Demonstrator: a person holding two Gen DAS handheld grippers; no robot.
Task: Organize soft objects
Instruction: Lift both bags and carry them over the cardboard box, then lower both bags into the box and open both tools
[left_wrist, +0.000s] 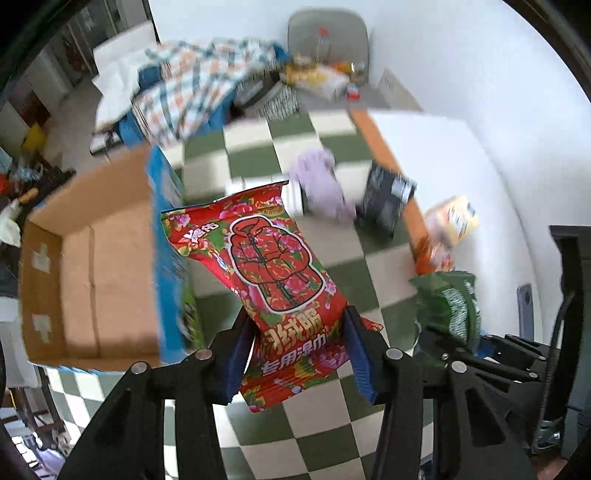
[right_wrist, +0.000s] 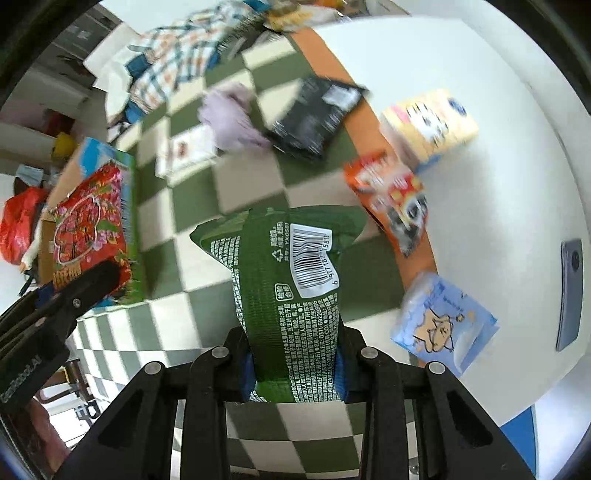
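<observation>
Two packets fill your grippers: your left gripper (left_wrist: 299, 354) clamps the red floral packet (left_wrist: 273, 273) reading "专用湿巾"; your right gripper (right_wrist: 293, 363) clamps the green packet (right_wrist: 288, 288), barcode facing you.

Green-and-cream checkered cloth (left_wrist: 332, 424) covered table beneath tool. White wall (left_wrist: 480, 74) ahead and right. Grey chair (left_wrist: 328, 33) far ahead. Plaid blanket (left_wrist: 192, 85) ahead-left. Pale floor (left_wrist: 74, 103) far left, daylit.
</observation>
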